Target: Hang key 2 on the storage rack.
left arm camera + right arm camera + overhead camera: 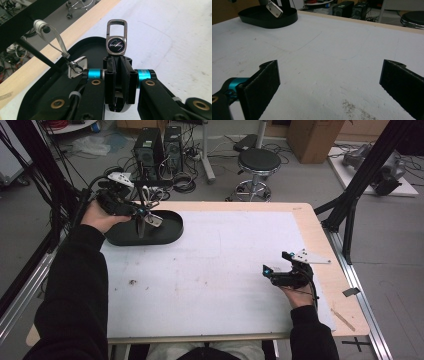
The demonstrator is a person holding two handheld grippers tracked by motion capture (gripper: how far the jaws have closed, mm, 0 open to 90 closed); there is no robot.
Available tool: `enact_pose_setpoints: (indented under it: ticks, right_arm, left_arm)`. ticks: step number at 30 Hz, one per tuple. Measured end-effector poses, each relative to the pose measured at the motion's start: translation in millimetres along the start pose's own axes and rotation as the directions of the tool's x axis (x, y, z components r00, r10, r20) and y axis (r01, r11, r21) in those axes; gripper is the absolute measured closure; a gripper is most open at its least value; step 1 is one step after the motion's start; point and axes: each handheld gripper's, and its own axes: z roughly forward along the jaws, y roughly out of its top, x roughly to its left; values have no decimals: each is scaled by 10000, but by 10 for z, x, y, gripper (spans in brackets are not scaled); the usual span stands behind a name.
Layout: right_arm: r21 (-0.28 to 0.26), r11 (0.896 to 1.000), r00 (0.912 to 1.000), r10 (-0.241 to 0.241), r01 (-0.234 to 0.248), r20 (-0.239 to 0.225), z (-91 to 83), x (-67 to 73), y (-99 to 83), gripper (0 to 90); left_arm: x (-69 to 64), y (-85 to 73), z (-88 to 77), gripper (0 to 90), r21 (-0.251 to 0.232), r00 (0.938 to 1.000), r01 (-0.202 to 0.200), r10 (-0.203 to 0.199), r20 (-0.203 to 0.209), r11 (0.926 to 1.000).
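My left gripper [144, 216] hovers over a black oval tray [170, 234] at the table's far left. In the left gripper view its jaws are shut on a metal key fob [116, 44] with a round black emblem and a rectangular loop on top. A wire ring [53, 37] and a small silver tag [78, 65] dangle beside the gripper [119, 62], above the tray [47, 96]. My right gripper [277, 263] rests low at the near right of the white mat, open. In the right gripper view [329, 77] nothing lies between its jaws; the tray [268, 18] and silver tag [274, 8] show far off.
A white mat [215, 270] covers most of the wooden table [320, 237]. A small dark speck [132, 281] marks the mat at the near left. Beyond the far edge stand a stool [257, 162] and computer towers [160, 147]. Black frame struts [357, 180] rise at the right.
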Motion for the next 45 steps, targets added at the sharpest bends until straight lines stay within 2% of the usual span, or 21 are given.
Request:
enact_pose_setpoints:
  ticks: [1,3,10,16,18,19,20,21,24,27,31,35,39,40,41,42,45]
  right_arm:
    - [22,10000,10000,-17,17,-13,1,-1,-1,21]
    - [42,10000,10000,1,0,-38,8,0,-2,21]
    - [60,9999,10000,-81,82,-54,17,-3,-3,21]
    - [148,9999,10000,-66,67,-62,22,-8,-9,21]
    - [150,9998,9999,-108,109,-89,26,-9,-10,21]
    - [170,9998,9999,-86,87,-99,24,2,-9,21]
    - [170,9998,9999,-86,87,-99,24,2,-9,21]
    - [134,9998,9999,-131,131,-58,13,7,-7,21]
    - [90,9999,9999,-117,117,-54,8,5,-4,21]
    - [13,9999,9999,-127,127,-78,2,3,-2,21]
    - [34,9999,9998,-115,115,-134,6,5,-3,21]
    - [-71,10000,9999,-51,50,-119,-1,-8,1,21]
    - [-125,9999,9999,-15,13,-154,-5,-18,2,22]
    - [-119,9999,9999,28,-30,-155,-5,-13,3,21]
    - [-125,9999,9999,-1,0,-150,-5,-14,4,21]
    - [-134,9999,9999,24,-26,-149,-6,-11,5,21]
    - [-132,9999,9999,23,-25,-146,-11,-11,6,21]
  left_arm:
    - [12,26,57,825,285,9999,-49,53,-137,9996]
    - [26,80,108,825,464,9994,-203,216,-272,9987]
    - [73,272,191,825,160,9994,-212,216,-285,9996]
    - [86,413,265,825,250,9978,-89,105,-658,9996]
    - [113,444,290,825,224,9963,1,18,-862,9997]
    - [141,463,319,824,228,9940,110,-84,-1088,9997]
    - [141,463,319,825,228,9940,110,-84,-1088,9997]
    - [154,468,357,824,181,9934,299,-277,-1118,9994]
    - [161,471,393,824,299,9935,247,-212,-1117,9992]
    - [150,476,445,823,376,9909,268,-216,-1326,9989]
    - [121,486,517,823,523,9831,197,-98,-1829,9984]
    - [107,493,551,822,576,9795,164,-45,-2012,9982]
    - [88,484,609,820,881,9758,55,139,-2181,9961]
    - [95,465,632,819,635,9765,294,-152,-2148,9976]
    - [95,465,632,819,635,9765,294,-152,-2148,9976]
    - [120,440,645,819,564,9769,466,-337,-2112,9973]
    - [128,423,676,817,608,9764,507,-367,-2127,9969]
